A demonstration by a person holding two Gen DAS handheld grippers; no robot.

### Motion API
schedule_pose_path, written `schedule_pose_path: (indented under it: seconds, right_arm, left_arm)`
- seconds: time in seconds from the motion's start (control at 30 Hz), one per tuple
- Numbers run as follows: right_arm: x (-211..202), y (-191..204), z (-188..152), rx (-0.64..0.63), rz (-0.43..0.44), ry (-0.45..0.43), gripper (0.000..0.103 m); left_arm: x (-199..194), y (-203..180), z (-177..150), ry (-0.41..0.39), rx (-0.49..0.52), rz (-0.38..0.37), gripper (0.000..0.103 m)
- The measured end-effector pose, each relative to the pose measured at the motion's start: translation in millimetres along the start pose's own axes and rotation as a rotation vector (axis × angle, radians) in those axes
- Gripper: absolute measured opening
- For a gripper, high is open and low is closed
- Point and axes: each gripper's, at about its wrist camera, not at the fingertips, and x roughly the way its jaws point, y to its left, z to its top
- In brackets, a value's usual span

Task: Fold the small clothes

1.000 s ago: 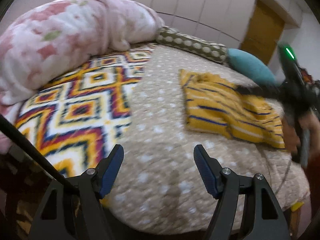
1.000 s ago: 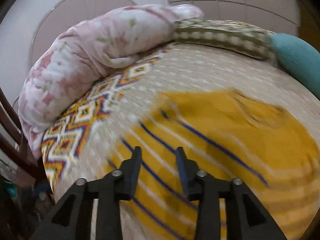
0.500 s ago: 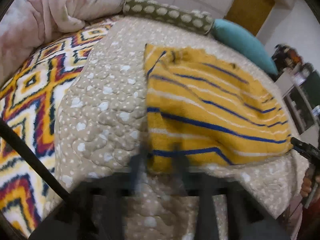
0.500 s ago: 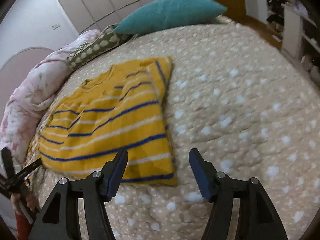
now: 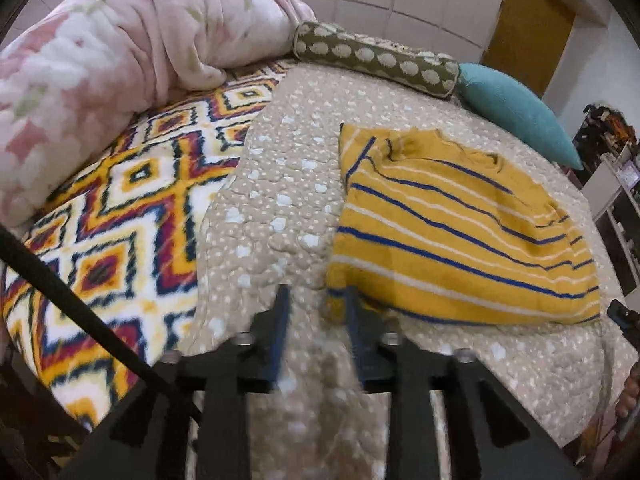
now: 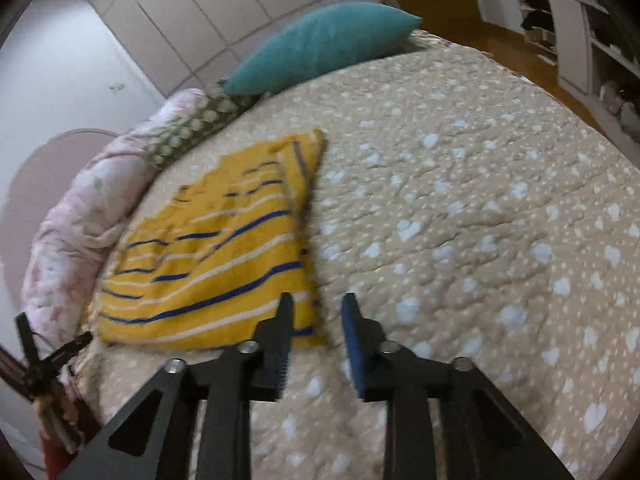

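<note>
- Left gripper (image 5: 314,304) jaws just reopened partway, empty, near-left corner of the yellow striped shirt (image 5: 452,236) just ahead.
- Right gripper (image 6: 318,312) narrowing, nothing pinched, at the opposite near corner; next fold is lined up.

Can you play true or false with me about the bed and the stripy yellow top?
1. The yellow top has blue and white stripes. True.
2. The yellow top hangs in the air from the tongs. False: it lies flat on the beige quilt.
3. A teal pillow sits at the far end of the bed. True.
4. The left tongs are squeezing the teal pillow. False: they are at the top's near corner, with a gap between them.
5. The fluffy blanket is green. False: it is pink.
</note>
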Motion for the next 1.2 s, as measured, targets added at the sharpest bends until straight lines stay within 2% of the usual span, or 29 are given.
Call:
schedule_pose_path:
  seconds: [0.07,0.2,0.3,0.4,0.5,0.53,0.6,0.67,0.73,0.77,0.8,0.83,0.87,0.9,0.93,1.03,1.13,1.2]
  right_arm:
    - [-5,5,-12,0.034,0.096,0.006,0.045]
    - [19,16,-35,0.094,0.217,0.092,0.048]
    - [40,19,-42,0.149,0.215,0.104,0.050]
    - [50,23,-30,0.193,0.215,0.042,0.055]
    - [61,28,-18,0.201,0.154,-0.001,0.055]
    - [65,29,-15,0.210,0.143,0.000,0.054]
    - [69,32,-9,0.217,0.107,0.014,0.029]
    - [69,41,1,0.187,0.045,0.019,0.019]
    - [65,63,14,0.095,-0.038,-0.006,0.014]
    - [59,94,22,-0.022,-0.115,-0.038,0.013]
    - [58,115,27,-0.104,-0.152,-0.063,0.012]
    - [55,149,31,-0.216,-0.180,-0.093,0.012]
    - [56,169,34,-0.277,-0.186,-0.105,0.012]
    - [58,210,31,-0.394,-0.194,-0.124,0.012]
    - [60,231,28,-0.456,-0.192,-0.131,0.012]
    - [83,319,-13,-0.727,-0.134,-0.114,0.011]
    - [117,365,-67,-0.938,-0.111,-0.046,0.011]
    - [148,381,-110,-1.084,-0.136,0.030,0.011]
  left_arm:
    - [-10,-2,-7,-0.014,-0.021,-0.022,0.049]
    - [-22,-11,-26,-0.006,-0.049,-0.074,0.051]
    - [-29,-15,-37,0.003,-0.060,-0.110,0.052]
    - [-34,-17,-45,0.004,-0.058,-0.121,0.052]
    - [-39,-12,-50,-0.011,-0.067,-0.120,0.052]
    - [-40,-9,-52,-0.016,-0.074,-0.122,0.052]
    - [-44,0,-54,-0.026,-0.095,-0.131,0.052]
    - [-48,11,-58,-0.041,-0.113,-0.134,0.052]
    - [-53,22,-62,-0.057,-0.127,-0.126,0.052]
    - [-55,27,-64,-0.065,-0.132,-0.120,0.052]
    - [-58,32,-66,-0.072,-0.136,-0.115,0.052]
    - [-60,38,-68,-0.081,-0.142,-0.108,0.052]
    - [-63,46,-71,-0.089,-0.152,-0.101,0.052]
    - [-65,53,-73,-0.094,-0.164,-0.094,0.052]
    - [-67,60,-75,-0.098,-0.176,-0.089,0.052]
    - [-73,87,-83,-0.107,-0.232,-0.063,0.053]
    - [-78,118,-93,-0.103,-0.294,-0.032,0.053]
    - [-80,131,-98,-0.097,-0.321,-0.020,0.053]
